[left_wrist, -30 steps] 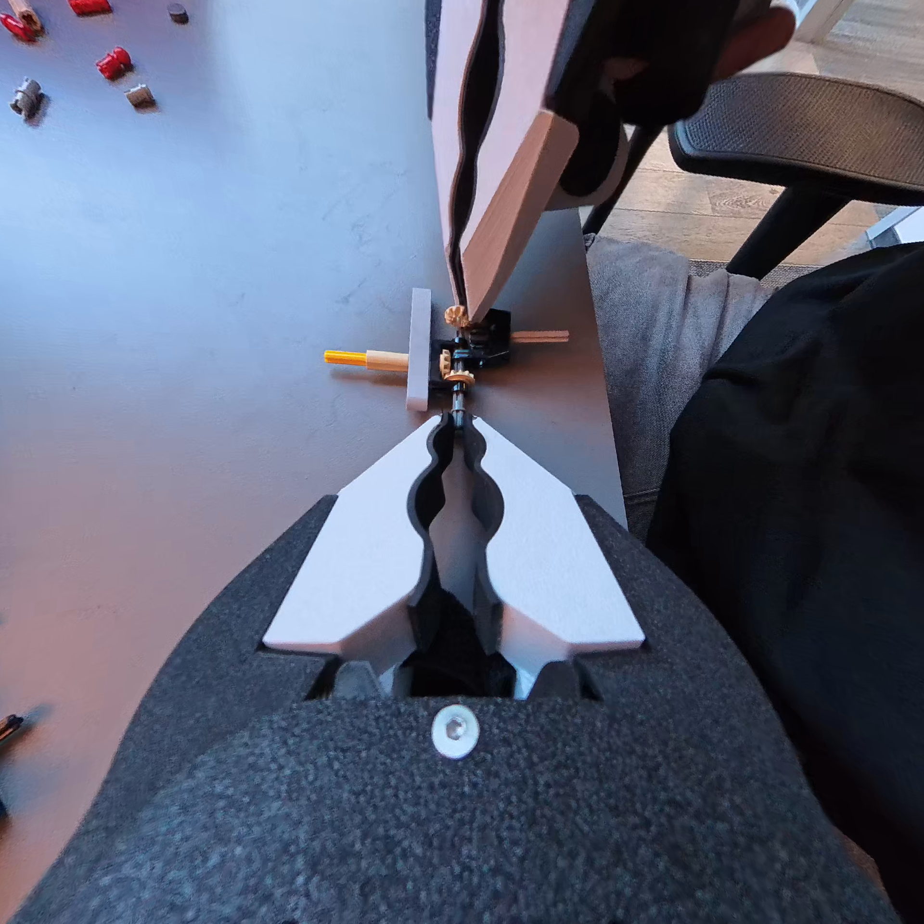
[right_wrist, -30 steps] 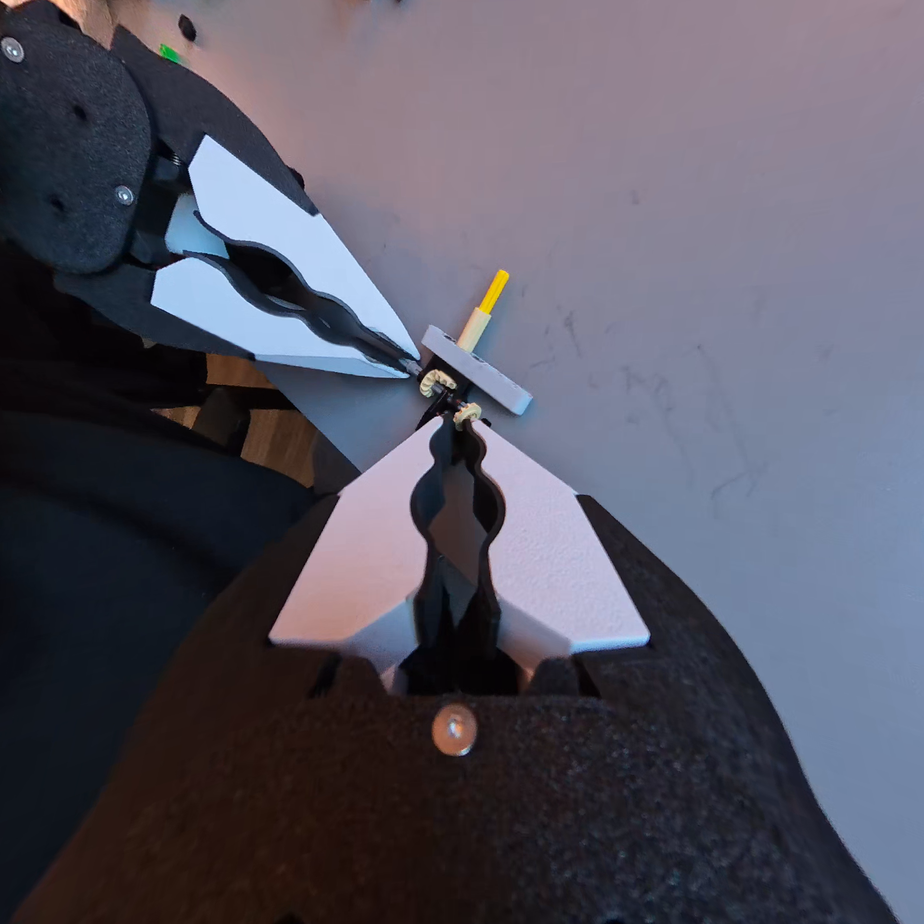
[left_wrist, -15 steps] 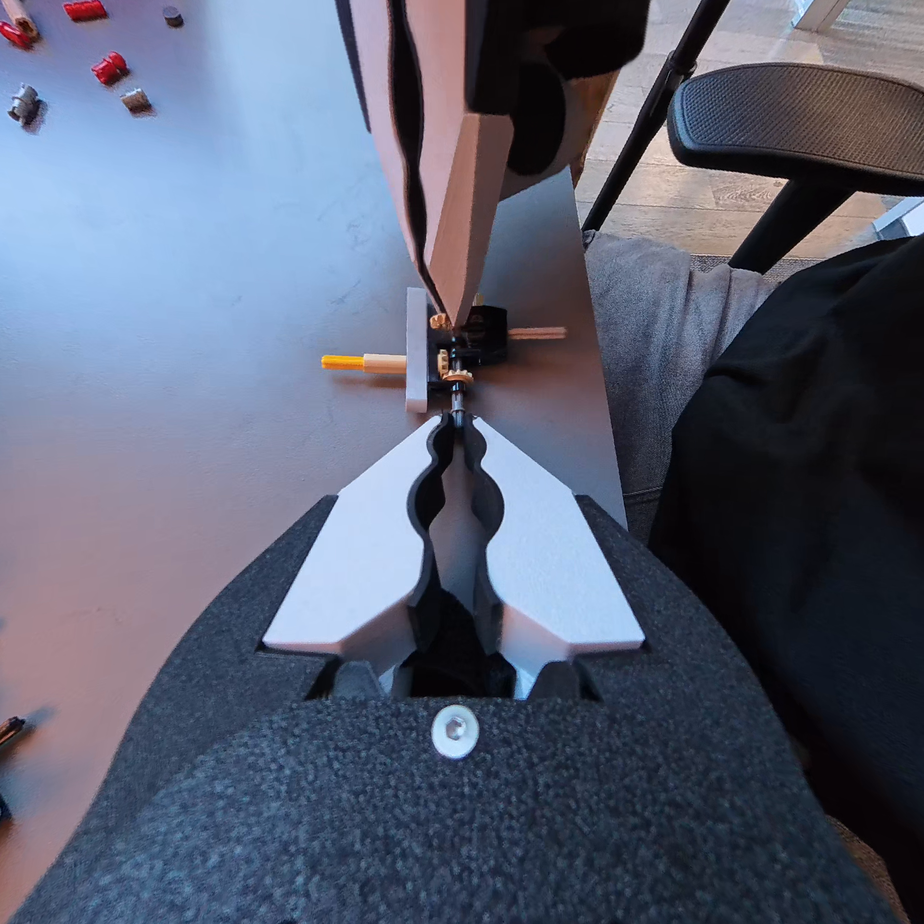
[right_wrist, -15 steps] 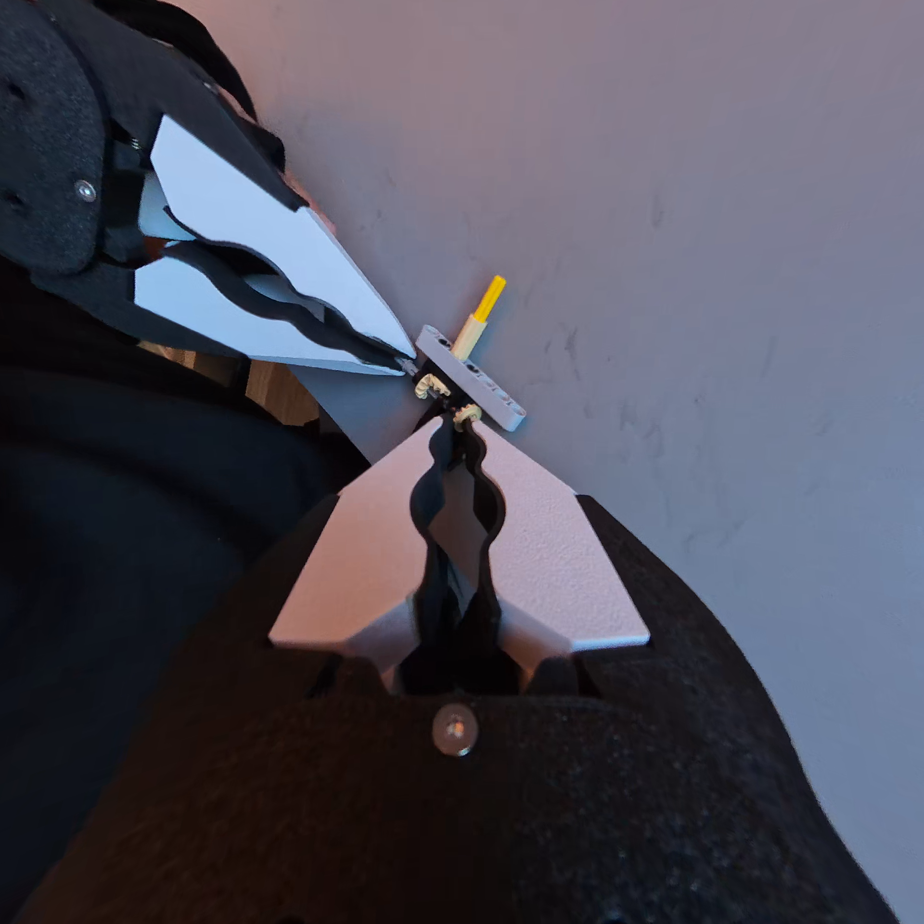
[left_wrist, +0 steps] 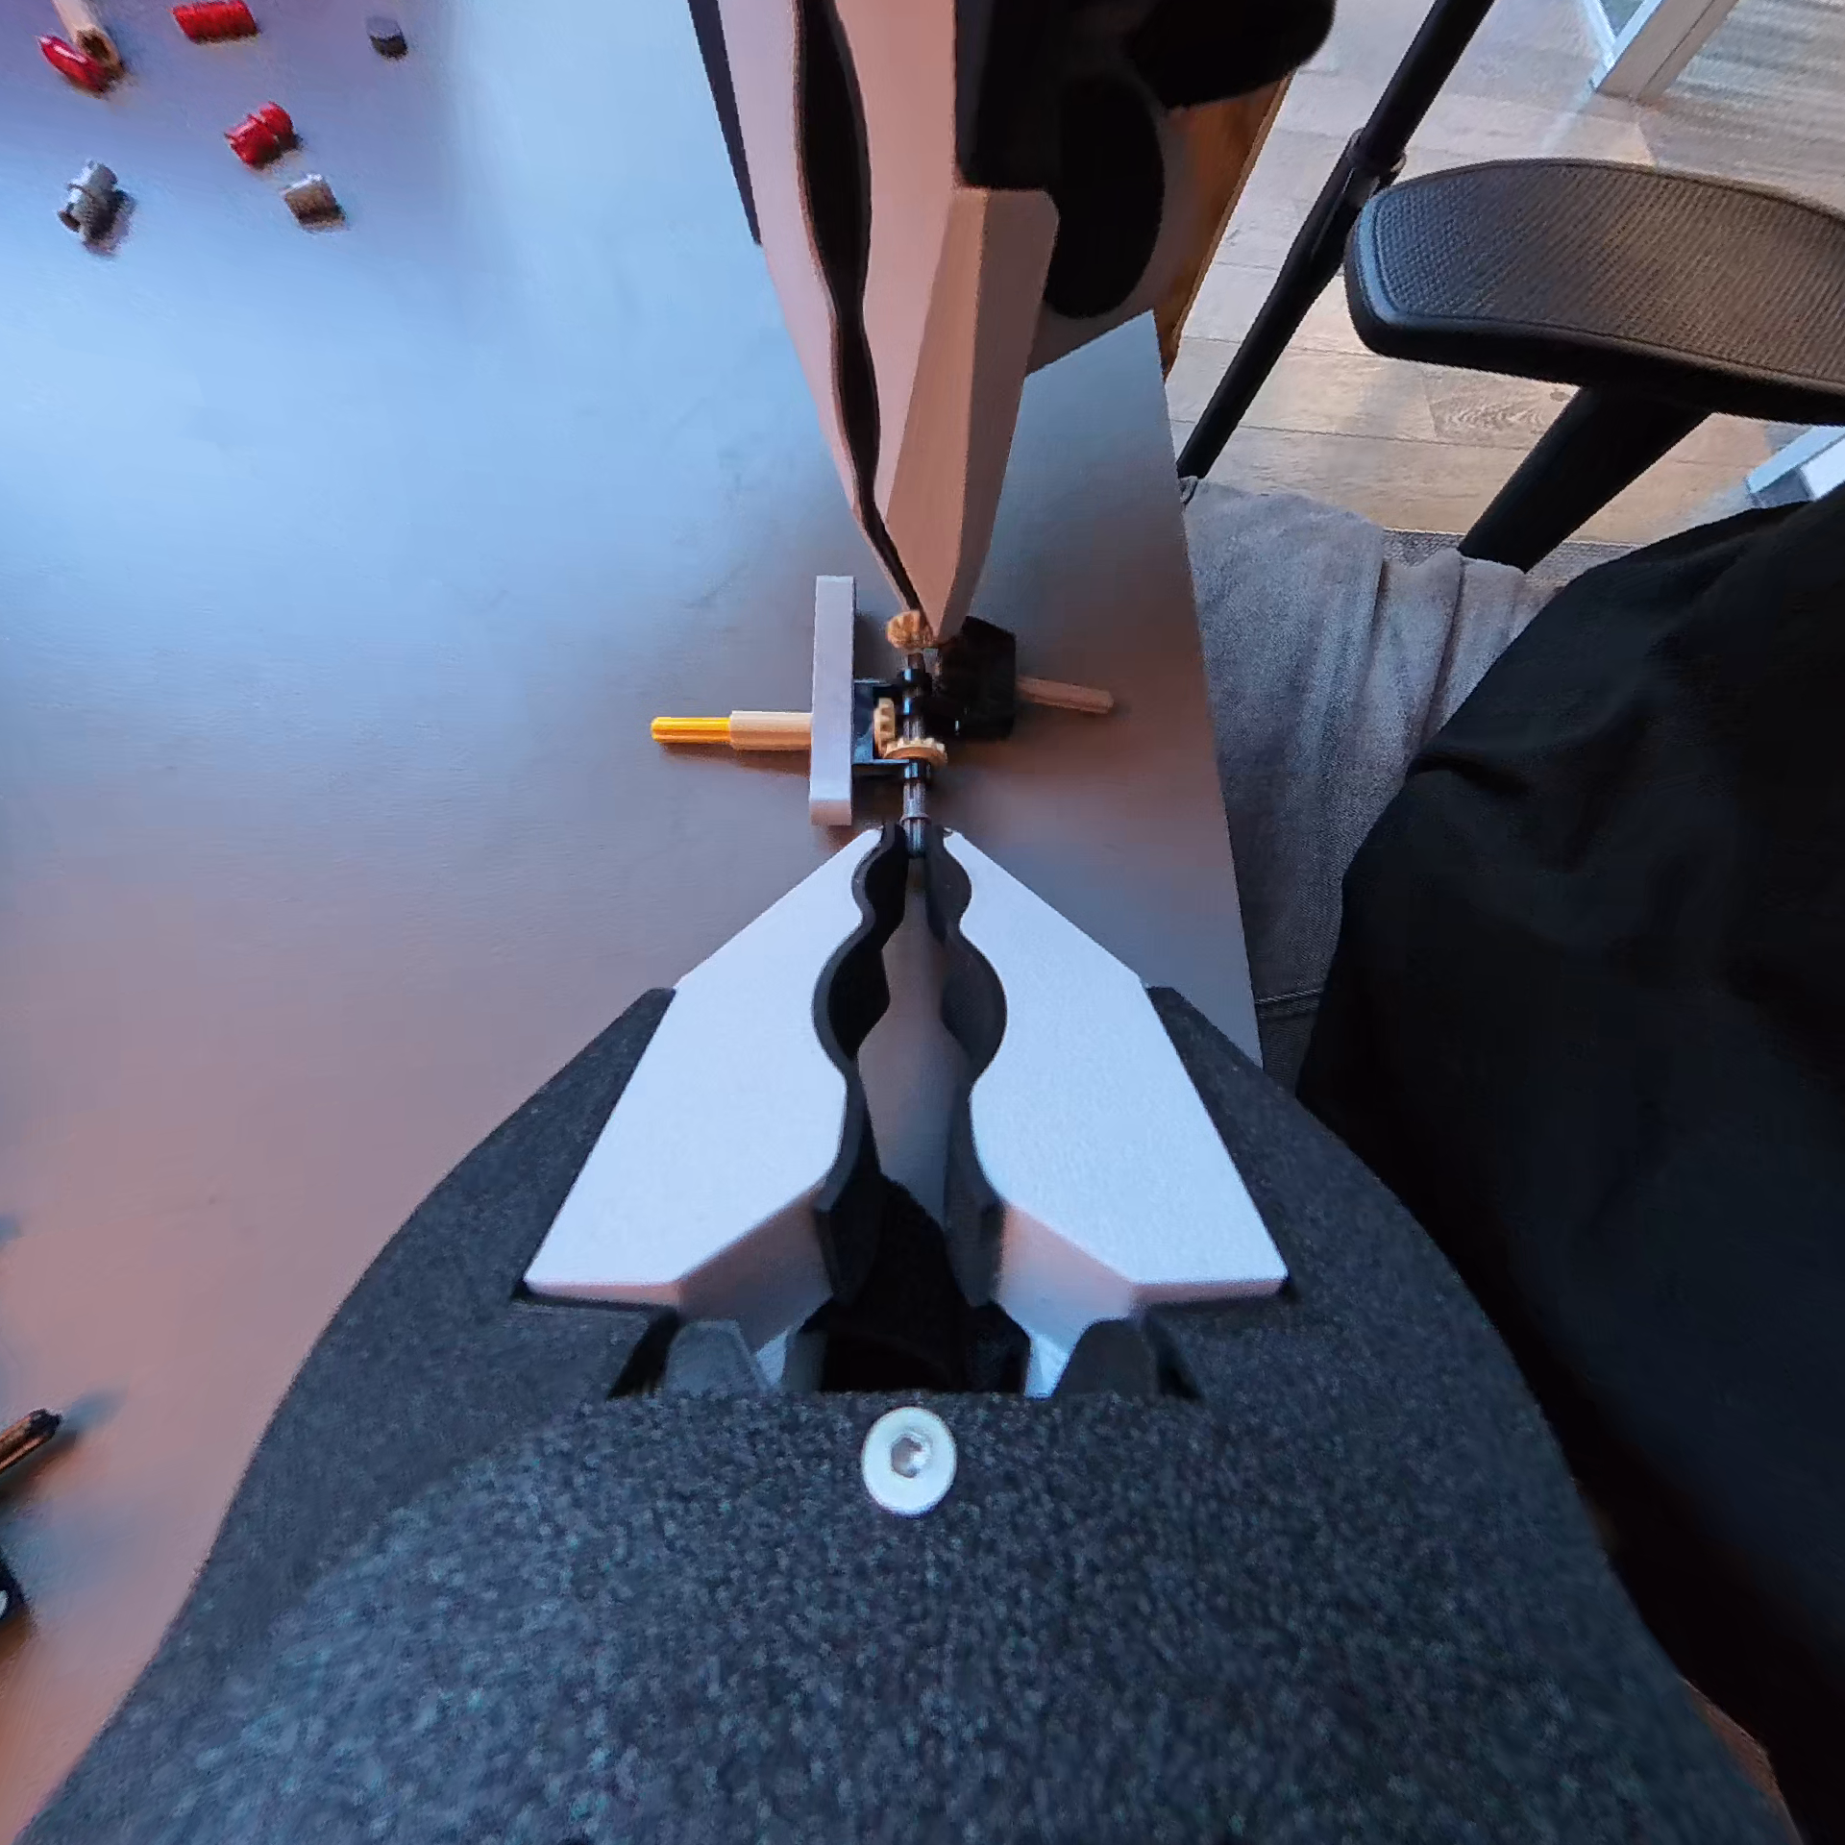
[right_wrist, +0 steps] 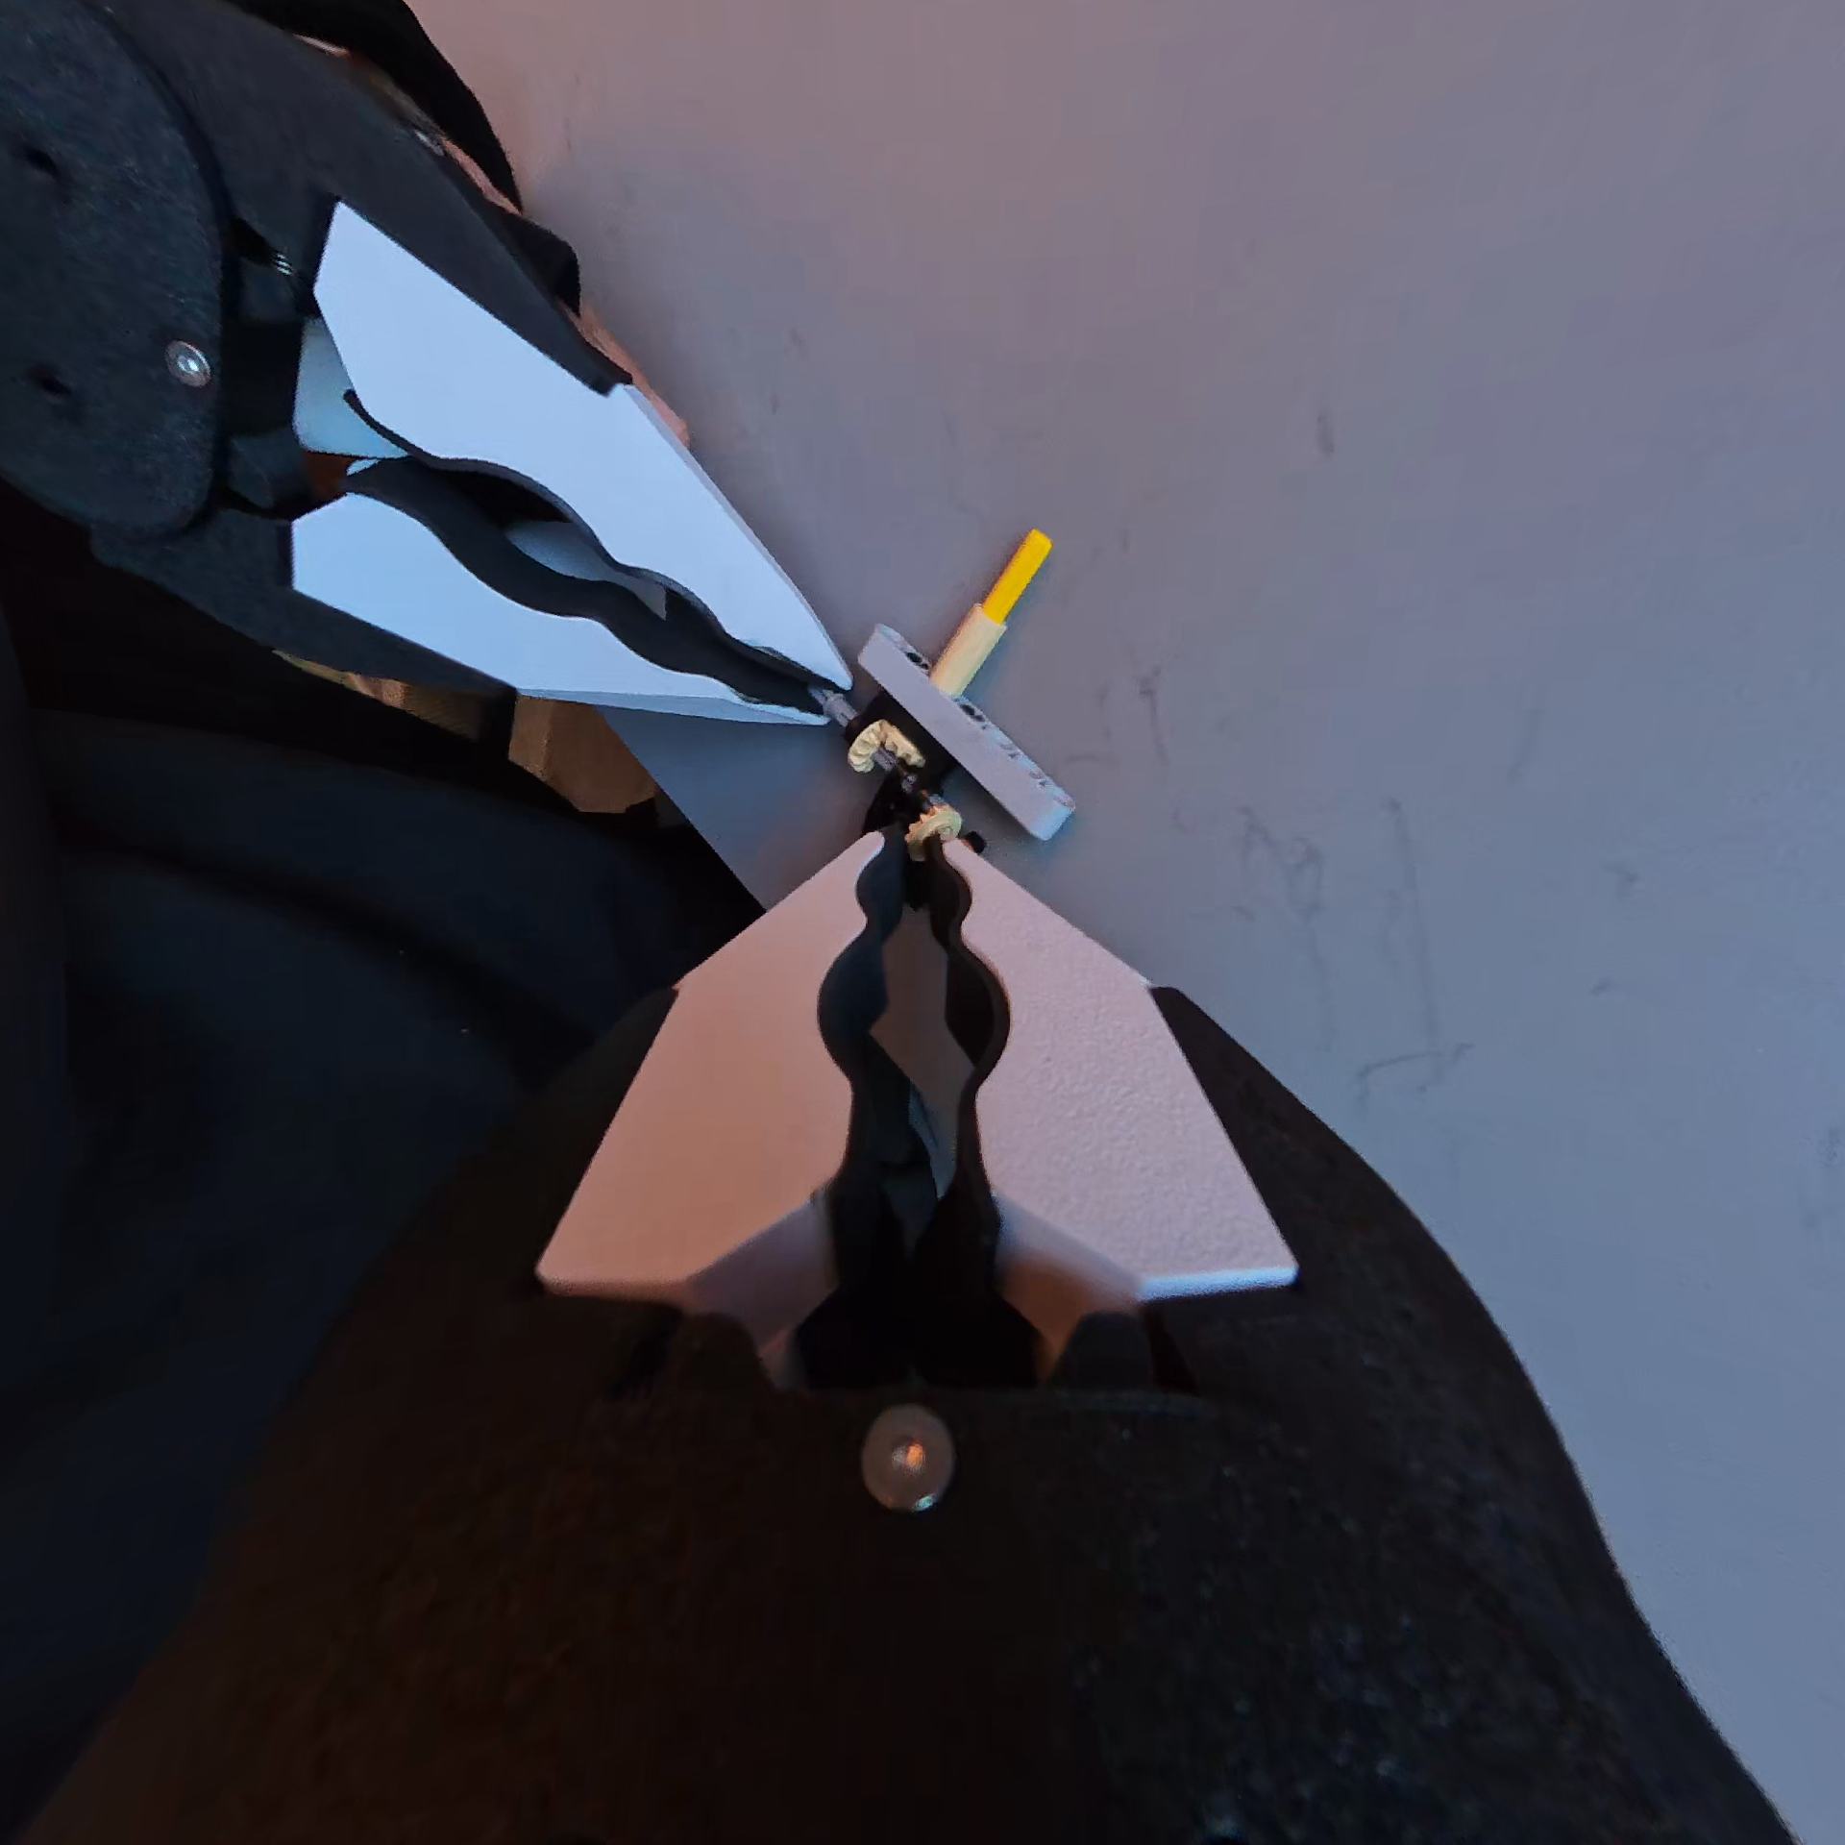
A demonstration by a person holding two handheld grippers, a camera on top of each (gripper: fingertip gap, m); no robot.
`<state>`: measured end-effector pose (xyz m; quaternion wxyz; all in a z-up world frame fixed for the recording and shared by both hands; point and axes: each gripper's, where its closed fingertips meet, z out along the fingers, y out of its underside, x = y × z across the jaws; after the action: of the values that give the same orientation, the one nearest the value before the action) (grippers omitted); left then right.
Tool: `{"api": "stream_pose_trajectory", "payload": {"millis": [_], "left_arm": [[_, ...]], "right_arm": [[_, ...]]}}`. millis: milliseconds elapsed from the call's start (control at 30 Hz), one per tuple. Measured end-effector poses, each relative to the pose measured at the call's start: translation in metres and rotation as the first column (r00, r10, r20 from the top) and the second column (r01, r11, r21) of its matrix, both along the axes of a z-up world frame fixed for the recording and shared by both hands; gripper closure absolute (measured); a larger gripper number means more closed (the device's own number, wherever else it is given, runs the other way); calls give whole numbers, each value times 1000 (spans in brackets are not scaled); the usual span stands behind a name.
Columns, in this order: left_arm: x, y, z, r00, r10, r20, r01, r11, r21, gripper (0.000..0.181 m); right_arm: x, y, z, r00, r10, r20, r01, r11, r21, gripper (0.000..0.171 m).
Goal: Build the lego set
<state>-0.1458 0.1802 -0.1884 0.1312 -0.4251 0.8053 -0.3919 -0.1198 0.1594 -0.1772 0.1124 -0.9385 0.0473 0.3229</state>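
Two grippers pinching one small lego assembly (left_wrist: 904,714) from opposite ends, near the table's (left_wrist: 399,599) right edge.

Far left, partly cropped by the frame: loose red pieces (left_wrist: 262,132) and small grey pieces (left_wrist: 92,200), too small to identify. Left of the build, wide bare table. At centre, a grey beam (left_wrist: 833,699) with a tan-and-yellow axle (left_wrist: 724,729) pointing left; black parts and tan gears crowded together, joints hard to make out. Left gripper (left_wrist: 914,834) reaching forward and level, jaws clamped on the near end of the thin dark axle (left_wrist: 914,799). Right gripper (right_wrist: 923,849) coming steeply from the far side, jaws together at a tan gear (right_wrist: 936,827); exact contact hidden behind the tips. Right of the build, only a narrow strip of table, then dark clothing and a chair (left_wrist: 1597,280).
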Motion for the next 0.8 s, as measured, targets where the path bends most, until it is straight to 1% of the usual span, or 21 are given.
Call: {"api": "stream_pose_trajectory", "payload": {"millis": [167,433,800], "left_arm": [[0,0,0,1000,1,-1,-1,1000,0,180],[0,0,-1,1000,0,-2,0,1000,8,180],[0,-1,-1,1000,-3,-2,3,1000,11,180]], "right_arm": [[-1,-1,-3,1000,-8,1,8,1000,-12,168],[0,1,-4,996,-52,-72,49,998,-45,168],[0,0,-4,997,-5,-80,-4,994,-105,168]]}}
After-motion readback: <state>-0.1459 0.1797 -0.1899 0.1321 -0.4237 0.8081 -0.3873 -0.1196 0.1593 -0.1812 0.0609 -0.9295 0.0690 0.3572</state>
